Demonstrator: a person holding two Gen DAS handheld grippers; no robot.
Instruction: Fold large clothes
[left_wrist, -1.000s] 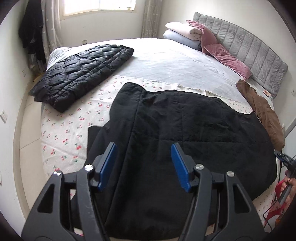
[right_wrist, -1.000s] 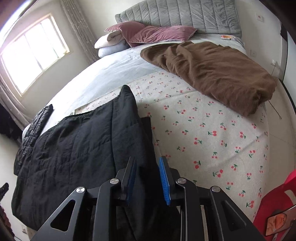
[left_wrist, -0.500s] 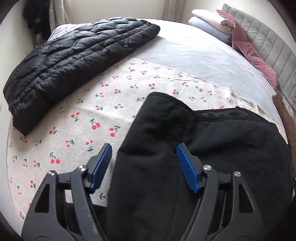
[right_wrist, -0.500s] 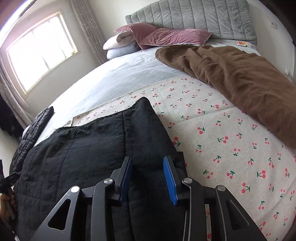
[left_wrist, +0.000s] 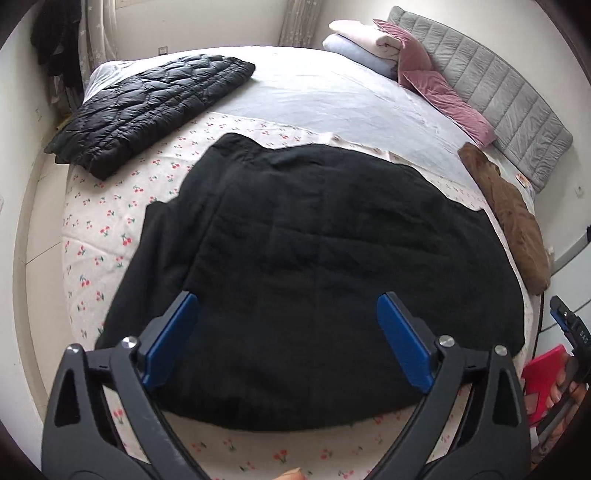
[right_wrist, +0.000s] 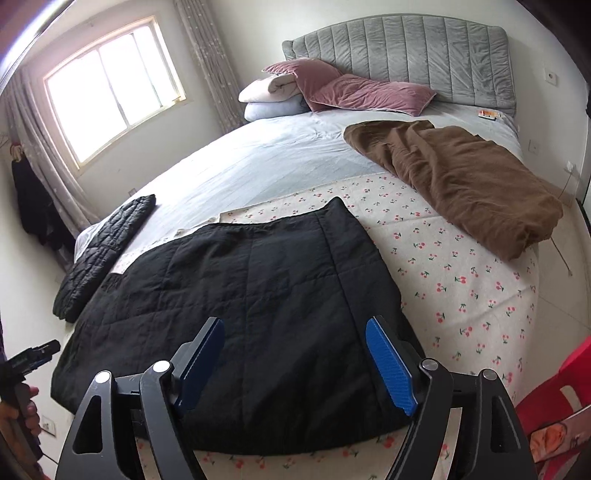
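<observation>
Both claws have let go and drawn back since half a second ago, when each sat low over a raised fold of the black quilted coat (left_wrist: 325, 266); the left claw (left_wrist: 288, 339) now hangs released above the coat's near hem, jaws spread wide with nothing between them; the right claw (right_wrist: 295, 365) hovers likewise over the near right corner, released and empty. Going left to right across the bed (right_wrist: 280, 162): a black puffer jacket (left_wrist: 147, 110) lies folded at the far left edge; the coat lies flat in the middle of the cherry-print sheet (right_wrist: 454, 273), one side turned in so a seam runs from its far point toward the near hem, with a narrow strip, perhaps a sleeve, showing past its left edge; a brown garment (right_wrist: 465, 181) lies bunched on the right, apart from the coat; pink pillows (right_wrist: 362, 92) and folded bedding (right_wrist: 266, 96) rest against the grey headboard (right_wrist: 406, 51) at the far end. The release suggests one fold is set and holding; the coat remains wide, so further folds seem needed, probably starting with that left strip, which could slip out if the bulk is lifted first.
</observation>
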